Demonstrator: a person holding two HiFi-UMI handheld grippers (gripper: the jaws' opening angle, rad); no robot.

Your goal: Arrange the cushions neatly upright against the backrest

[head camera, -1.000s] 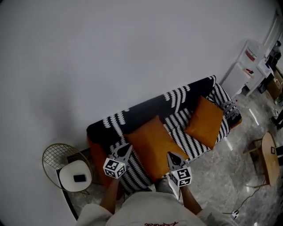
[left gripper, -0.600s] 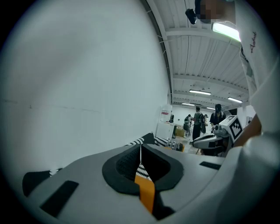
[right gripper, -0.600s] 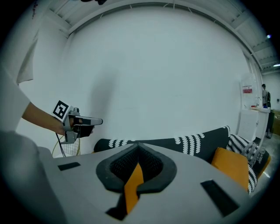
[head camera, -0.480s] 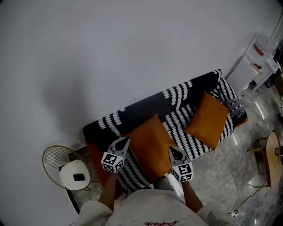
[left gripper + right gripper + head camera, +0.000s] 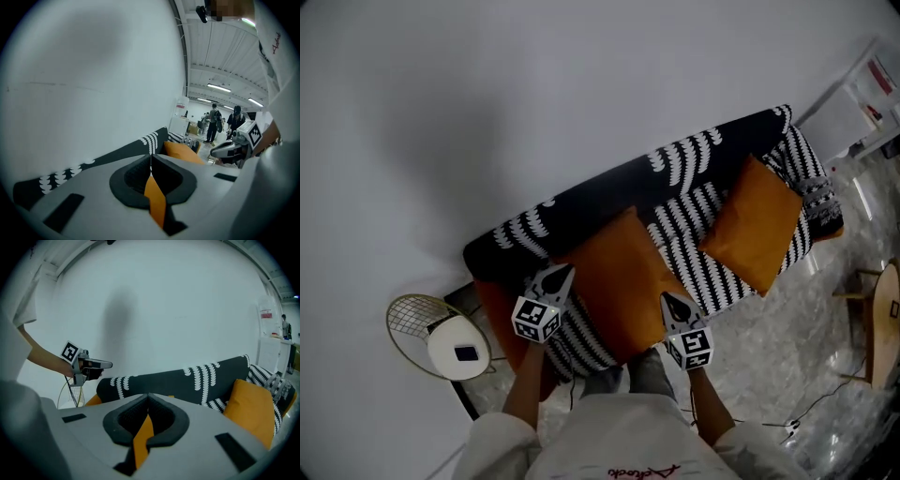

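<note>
A black-and-white patterned sofa [image 5: 581,202] carries two orange cushions. The nearer cushion [image 5: 614,281] lies over the left seat, its far edge at the backrest. My left gripper [image 5: 561,274] is shut on its left corner, and my right gripper [image 5: 667,298] is shut on its right corner. An orange fabric fold [image 5: 154,199] shows between the jaws of the left gripper [image 5: 151,161]. The right gripper [image 5: 148,399] pinches the same orange fabric [image 5: 143,437]. The second cushion [image 5: 757,225] leans upright against the backrest at the right end.
A gold wire side table [image 5: 422,323] with a white round top and a dark phone stands left of the sofa. A white cabinet [image 5: 862,103] is at the right, a wooden table [image 5: 886,319] near the right edge. People [image 5: 215,122] stand far off.
Both grippers keep their hold on the nearer cushion. The cushion and hands have shifted a little toward the backrest, and the head view has swung so the sofa sits higher and further right.
</note>
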